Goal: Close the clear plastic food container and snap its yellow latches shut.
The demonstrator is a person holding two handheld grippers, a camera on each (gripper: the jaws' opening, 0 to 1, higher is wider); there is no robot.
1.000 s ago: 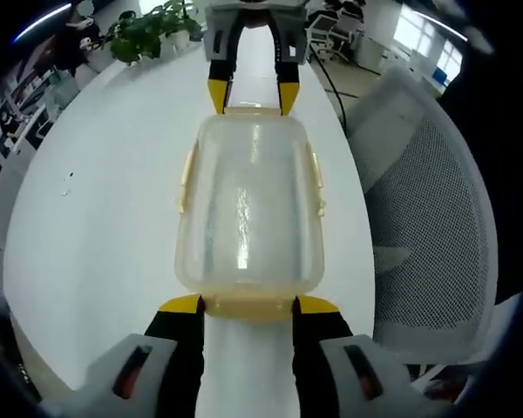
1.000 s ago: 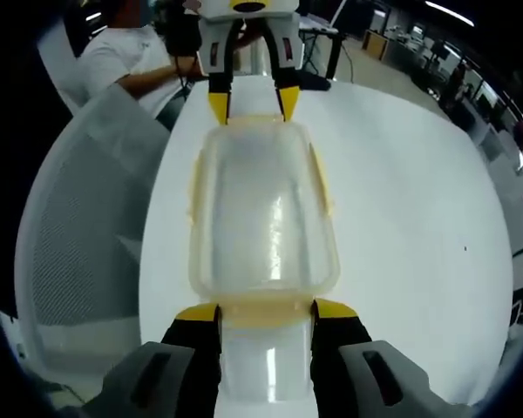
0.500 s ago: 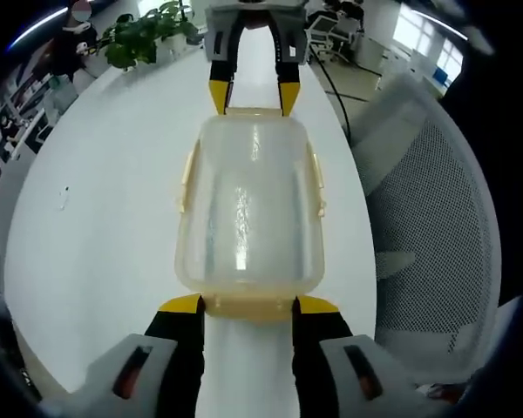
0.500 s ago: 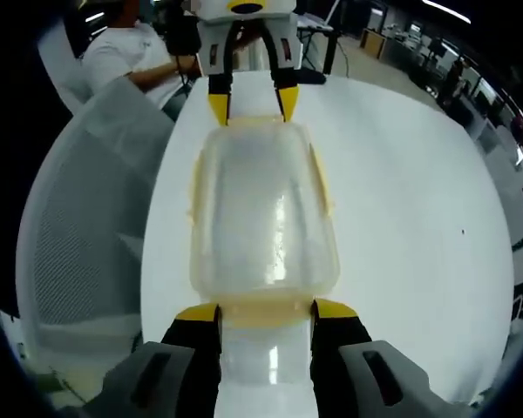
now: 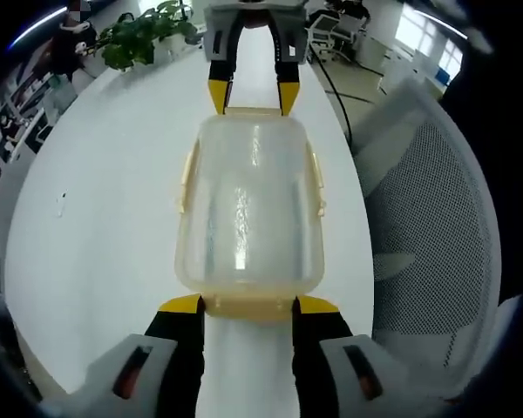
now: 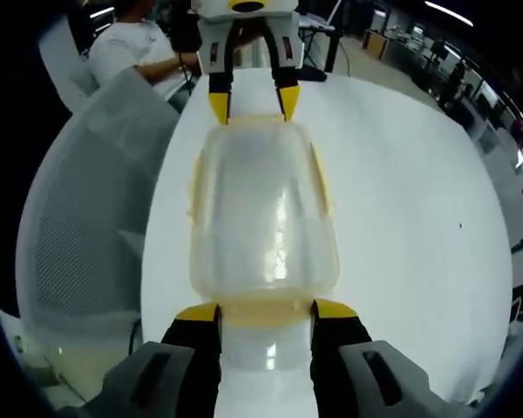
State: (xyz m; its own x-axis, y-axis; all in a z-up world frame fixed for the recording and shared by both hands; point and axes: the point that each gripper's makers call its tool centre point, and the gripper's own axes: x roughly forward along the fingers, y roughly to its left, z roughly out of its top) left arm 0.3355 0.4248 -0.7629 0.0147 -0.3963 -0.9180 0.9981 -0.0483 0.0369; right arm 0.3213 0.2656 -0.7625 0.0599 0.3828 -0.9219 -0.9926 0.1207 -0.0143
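**Two grippers face each other across the closed container**

The clear plastic food container [image 5: 248, 209] sits on a white round table [image 5: 96, 200], its lid on top and its long axis running between the two tools. In the left gripper view, the left gripper [image 5: 248, 305] rises from below with its black-and-yellow jaws spread wide apart, their yellow tips flanking the yellow end latch [image 5: 248, 306] at the near short side; whether the tips press on it cannot be told. At the far short side the right gripper [image 5: 253, 97] points back toward the camera, jaws likewise parted, tips at the container's far edge. Yellow side latches [image 5: 316, 183] lie along the long edges.

The right gripper view mirrors this: the right gripper [image 6: 266, 311] stands open at the near end of the container [image 6: 261, 209], and the left gripper [image 6: 251, 103] comes in from the far end. Neither tool clamps anything. A grey mesh chair [image 5: 427, 226] stands beside the table, a potted plant [image 5: 144, 35] sits at the table's far edge, and a person in a white shirt [image 6: 131, 52] is behind the far gripper.
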